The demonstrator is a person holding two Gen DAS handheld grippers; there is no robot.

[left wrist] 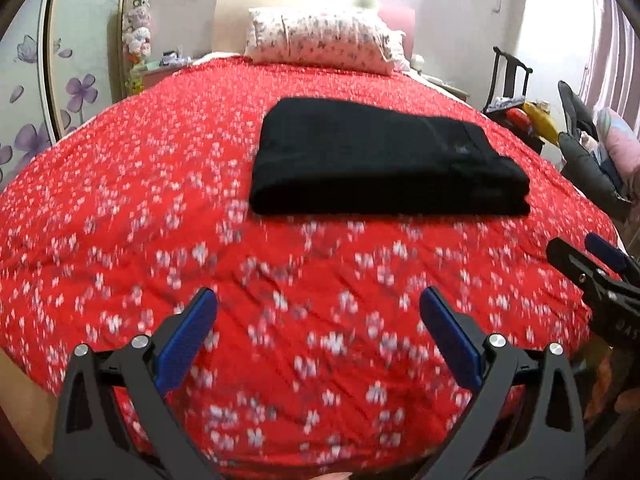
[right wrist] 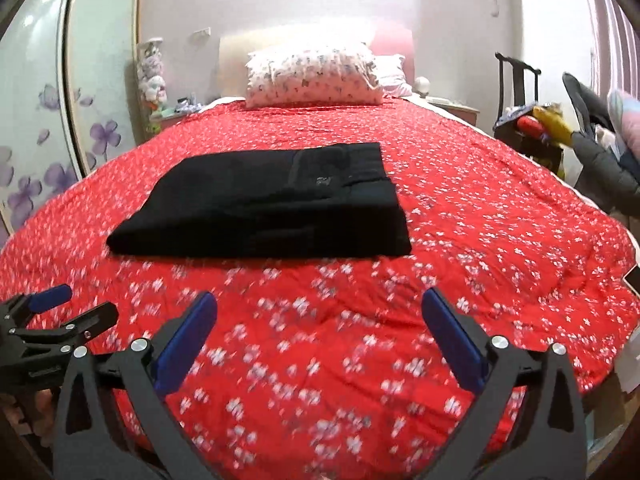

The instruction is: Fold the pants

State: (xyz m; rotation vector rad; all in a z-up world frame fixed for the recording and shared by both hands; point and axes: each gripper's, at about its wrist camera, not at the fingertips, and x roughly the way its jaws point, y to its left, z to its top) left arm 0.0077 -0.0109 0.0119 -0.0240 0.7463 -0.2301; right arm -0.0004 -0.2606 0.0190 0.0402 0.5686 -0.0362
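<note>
Black pants [left wrist: 380, 160] lie folded into a thick rectangle on the red flowered bedspread [left wrist: 120, 200], in the middle of the bed. My left gripper [left wrist: 319, 292] hovers over the near part of the bed, short of the pants, open with only bedspread between its blue pads. In the right wrist view the pants [right wrist: 272, 204] lie ahead and to the left, and my right gripper [right wrist: 319, 294] is open and empty over the bedspread [right wrist: 500, 220]. Each gripper shows in the other's view: the right gripper [left wrist: 588, 256] at the right edge, the left gripper [right wrist: 82, 302] at the lower left.
A flowered pillow [left wrist: 320, 40] leans on the headboard at the far end. A wardrobe with purple flowers [left wrist: 80, 88] stands on the left. On the right are a dark chair [left wrist: 508, 80] with clutter and a grey jacket [left wrist: 588, 160]. Both views are motion-blurred.
</note>
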